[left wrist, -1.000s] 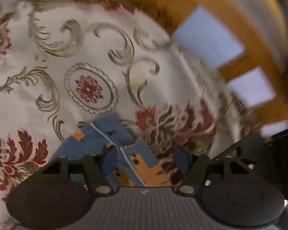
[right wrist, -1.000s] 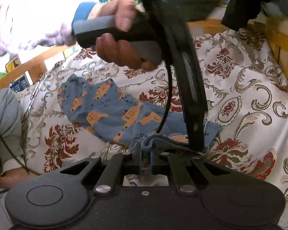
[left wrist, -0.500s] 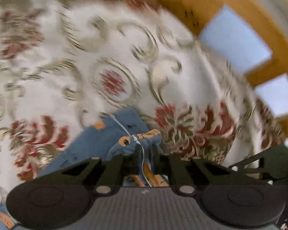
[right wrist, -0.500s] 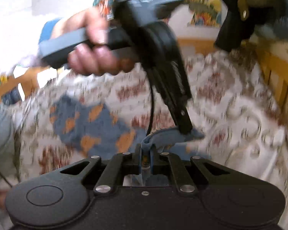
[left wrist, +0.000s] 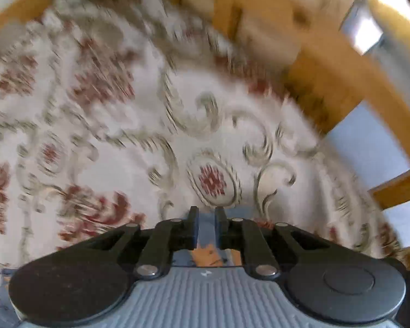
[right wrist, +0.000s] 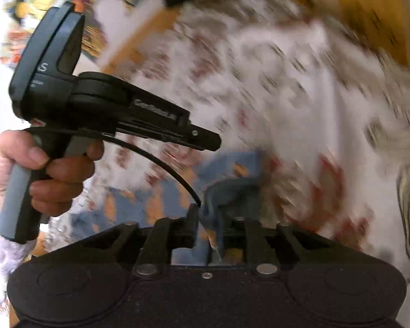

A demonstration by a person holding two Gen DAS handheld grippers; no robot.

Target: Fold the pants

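Both my left gripper (left wrist: 205, 225) and right gripper (right wrist: 207, 222) have lifted, each clamping the pants (right wrist: 150, 199), which trail lengthwise toward the bedspread's (left wrist: 177, 136) left edge.

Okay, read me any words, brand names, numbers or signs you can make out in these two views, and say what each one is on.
"S": a large pale letter on the upper housing of the left hand-held gripper, seen in the right wrist view.
Raised brand lettering along that gripper's arm: too blurred to read.
Small print under the "S": too small to read.
Left wrist view: only a tiny white mark on the ribbed grey body, no readable text.
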